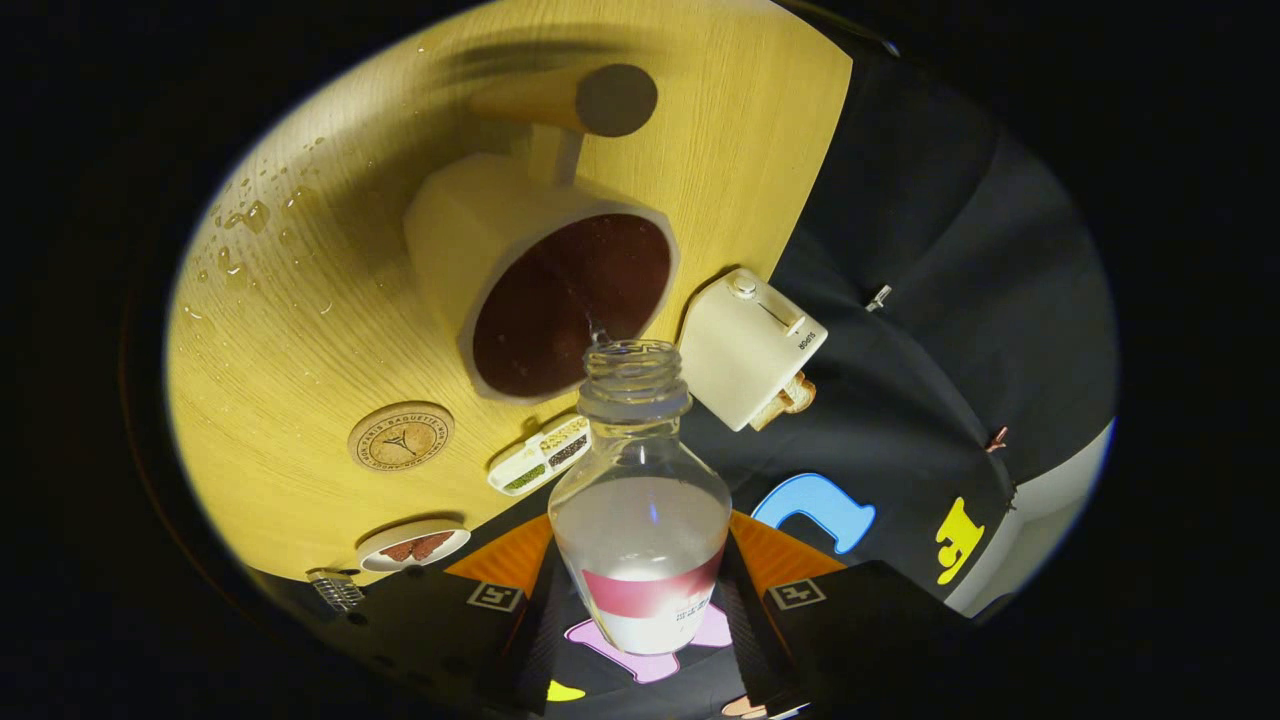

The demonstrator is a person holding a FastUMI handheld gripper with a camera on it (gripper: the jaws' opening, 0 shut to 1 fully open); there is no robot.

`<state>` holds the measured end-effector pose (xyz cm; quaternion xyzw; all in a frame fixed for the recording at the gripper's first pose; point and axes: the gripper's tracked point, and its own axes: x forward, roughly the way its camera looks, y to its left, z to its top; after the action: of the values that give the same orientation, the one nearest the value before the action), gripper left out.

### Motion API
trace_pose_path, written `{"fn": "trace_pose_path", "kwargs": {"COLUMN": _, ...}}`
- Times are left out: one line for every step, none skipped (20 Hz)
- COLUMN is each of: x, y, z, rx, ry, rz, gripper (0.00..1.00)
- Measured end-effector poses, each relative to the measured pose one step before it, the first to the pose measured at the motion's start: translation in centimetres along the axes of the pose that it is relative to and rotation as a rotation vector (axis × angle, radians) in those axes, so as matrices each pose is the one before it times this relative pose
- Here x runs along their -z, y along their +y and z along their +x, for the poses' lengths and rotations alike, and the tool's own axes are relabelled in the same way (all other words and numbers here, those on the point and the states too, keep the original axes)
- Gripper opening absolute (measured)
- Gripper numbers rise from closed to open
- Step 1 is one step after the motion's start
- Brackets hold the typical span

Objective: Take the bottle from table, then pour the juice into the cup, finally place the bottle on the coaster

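Beyond my tool (pixel 640 600) spreads the yellow wood-grain tabletop (pixel 300 330), and on it stands the cream ceramic cup (pixel 450 230) with its dark inside. My tool's two fingers are clamped on the clear plastic bottle (pixel 640 520), its long axis running straight ahead and its open neck just over the cup's rim, so I judge pouring is under way. Next I must right it and carry it to the round cork coaster (pixel 401 436), ahead left.

I see a clear bottle (pixel 640 500) with a red-and-white label between my black, orange-edged fingers (pixel 500 575). At twelve o'clock a cream cup (pixel 480 230), dark red-brown inside, stands on yellow wood-grain table (pixel 270 400). At ten o'clock, a tan cork coaster (pixel 400 436).
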<state>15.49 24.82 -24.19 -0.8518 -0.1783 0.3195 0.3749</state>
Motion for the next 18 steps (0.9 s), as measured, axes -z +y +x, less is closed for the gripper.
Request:
{"fn": "trace_pose_path", "kwargs": {"x": -0.057, "y": -0.054, "z": 0.043, "rx": -0.00061, "ry": 0.00047, "rz": -0.00509, "gripper": 0.73}}
{"fn": "trace_pose_path", "kwargs": {"x": 0.133, "y": -0.062, "z": 0.106, "rx": -0.00210, "ry": 0.00272, "rz": -0.00128, "gripper": 0.73}}
{"fn": "trace_pose_path", "kwargs": {"x": 0.002, "y": 0.125, "z": 0.079, "rx": -0.00580, "ry": 0.00432, "rz": 0.00154, "gripper": 0.73}}
{"fn": "trace_pose_path", "kwargs": {"x": 0.052, "y": 0.027, "z": -0.003, "rx": -0.00476, "ry": 0.00298, "rz": 0.00109, "gripper": 0.73}}
{"fn": "trace_pose_path", "kwargs": {"x": -0.060, "y": 0.044, "z": 0.049, "rx": -0.00417, "ry": 0.00182, "rz": -0.00247, "gripper": 0.73}}
{"fn": "trace_pose_path", "kwargs": {"x": -0.076, "y": 0.000, "z": -0.079, "rx": -0.00242, "ry": 0.00120, "rz": -0.00428, "gripper": 0.73}}
{"fn": "trace_pose_path", "kwargs": {"x": -0.176, "y": -0.035, "z": -0.079, "rx": 0.00072, "ry": -0.00340, "rz": -0.00142, "gripper": 0.73}}
{"fn": "trace_pose_path", "kwargs": {"x": -0.173, "y": 0.086, "z": -0.152, "rx": -0.00280, "ry": -0.00301, "rz": -0.00469, "gripper": 0.73}}
{"fn": "trace_pose_path", "kwargs": {"x": -0.257, "y": 0.032, "z": -0.074, "rx": 0.00049, "ry": -0.00303, "rz": -0.01060, "gripper": 0.73}}
{"fn": "trace_pose_path", "kwargs": {"x": -0.004, "y": -0.068, "z": -0.038, "rx": 0.00030, "ry": 0.00177, "rz": -0.00912, "gripper": 0.73}}
{"fn": "trace_pose_path", "kwargs": {"x": 0.083, "y": 0.088, "z": -0.042, "rx": -0.00668, "ry": 0.00589, "rz": -0.00051, "gripper": 0.73}}
{"fn": "trace_pose_path", "kwargs": {"x": 0.275, "y": 0.168, "z": -0.003, "rx": -0.00867, "ry": 0.00945, "rz": 0.00938, "gripper": 0.73}}
{"fn": "trace_pose_path", "kwargs": {"x": 0.120, "y": 0.232, "z": 0.012, "rx": -0.01007, "ry": 0.01083, "rz": 0.00998, "gripper": 0.73}}
{"fn": "trace_pose_path", "kwargs": {"x": 0.113, "y": 0.034, "z": 0.028, "rx": -0.00745, "ry": 0.00823, "rz": 0.00762, "gripper": 0.73}}
{"fn": "trace_pose_path", "kwargs": {"x": 0.063, "y": 0.123, "z": -0.061, "rx": -0.00449, "ry": 0.00545, "rz": 0.00296, "gripper": 0.73}}
{"fn": "trace_pose_path", "kwargs": {"x": 0.208, "y": -0.153, "z": -0.173, "rx": 0.00170, "ry": 0.00672, "rz": 0.00124, "gripper": 0.73}}
{"fn": "trace_pose_path", "kwargs": {"x": 0.055, "y": -0.178, "z": -0.114, "rx": 0.00209, "ry": 0.00399, "rz": 0.00514, "gripper": 0.73}}
{"fn": "trace_pose_path", "kwargs": {"x": 0.071, "y": -0.114, "z": -0.156, "rx": 0.00013, "ry": 0.00530, "rz": 0.01069, "gripper": 0.73}}
